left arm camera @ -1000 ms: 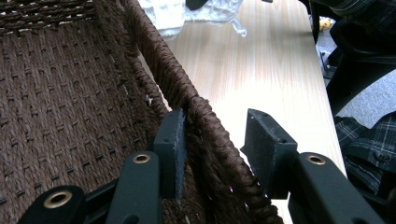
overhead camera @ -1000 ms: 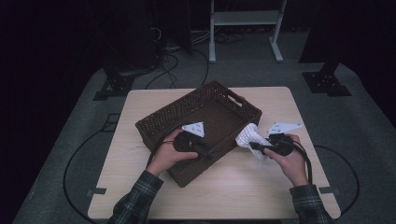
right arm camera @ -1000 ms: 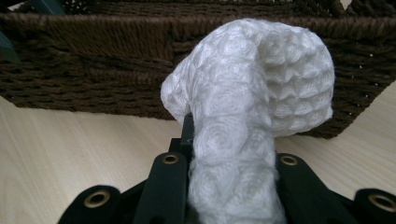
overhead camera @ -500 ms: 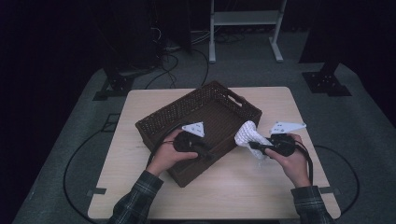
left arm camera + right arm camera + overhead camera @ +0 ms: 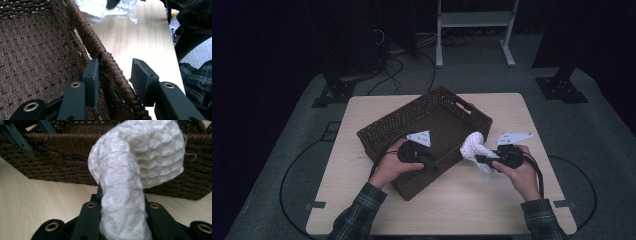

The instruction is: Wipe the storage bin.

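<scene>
The left claw (image 5: 115, 80) straddles the basket (image 5: 37, 55) wall, one pad touching, probably steadying it. The right claw (image 5: 120, 207) pinches the white cloth (image 5: 140, 165) just outside that wall, above the worktop (image 5: 37, 202).

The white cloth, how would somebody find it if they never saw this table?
Start at the light wooden table and find the big dark brown woven basket in its middle. Just outside the basket's right wall, the right tool holds the white cloth. It's the one pale, soft, bumpy waffle-textured thing among dark, hard ones.
</scene>
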The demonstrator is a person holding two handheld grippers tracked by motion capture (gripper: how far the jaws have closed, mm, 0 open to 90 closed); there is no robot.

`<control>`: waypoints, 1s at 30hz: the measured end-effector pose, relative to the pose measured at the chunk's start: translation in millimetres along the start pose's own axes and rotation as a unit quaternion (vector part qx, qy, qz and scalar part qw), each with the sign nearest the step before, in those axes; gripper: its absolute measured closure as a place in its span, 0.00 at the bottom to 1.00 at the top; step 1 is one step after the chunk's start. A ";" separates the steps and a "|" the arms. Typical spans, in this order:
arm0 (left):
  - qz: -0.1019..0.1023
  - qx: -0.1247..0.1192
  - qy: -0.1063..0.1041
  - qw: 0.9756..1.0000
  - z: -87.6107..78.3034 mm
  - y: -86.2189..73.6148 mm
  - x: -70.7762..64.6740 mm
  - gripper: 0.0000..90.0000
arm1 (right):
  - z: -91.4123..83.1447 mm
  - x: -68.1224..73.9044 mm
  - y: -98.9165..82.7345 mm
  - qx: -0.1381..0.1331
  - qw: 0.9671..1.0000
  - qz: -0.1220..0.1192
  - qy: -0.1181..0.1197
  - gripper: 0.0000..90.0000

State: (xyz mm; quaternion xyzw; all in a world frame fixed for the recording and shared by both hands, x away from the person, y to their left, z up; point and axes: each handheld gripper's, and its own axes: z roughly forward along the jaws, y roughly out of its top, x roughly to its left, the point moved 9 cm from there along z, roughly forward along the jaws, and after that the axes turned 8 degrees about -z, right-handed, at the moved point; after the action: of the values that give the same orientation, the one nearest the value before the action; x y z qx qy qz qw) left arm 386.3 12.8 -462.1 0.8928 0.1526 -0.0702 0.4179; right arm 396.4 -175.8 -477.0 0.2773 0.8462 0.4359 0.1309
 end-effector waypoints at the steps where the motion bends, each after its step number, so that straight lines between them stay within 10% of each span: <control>1: -0.001 0.000 0.000 1.000 0.1 0.1 -0.1 0.64 | 2.2 -0.5 -1.8 0.004 1.000 0.002 0.000 0.82; 30: -0.002 0.000 -0.001 1.000 0.0 0.1 0.1 0.64 | 47.9 4.7 -43.2 0.113 0.993 0.010 0.035 0.83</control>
State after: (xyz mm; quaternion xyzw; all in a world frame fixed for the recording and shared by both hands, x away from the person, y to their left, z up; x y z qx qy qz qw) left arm 386.5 12.7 -462.0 0.8924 0.1538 -0.0714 0.4183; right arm 399.4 -161.4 -539.9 0.2837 0.8912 0.3479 0.0644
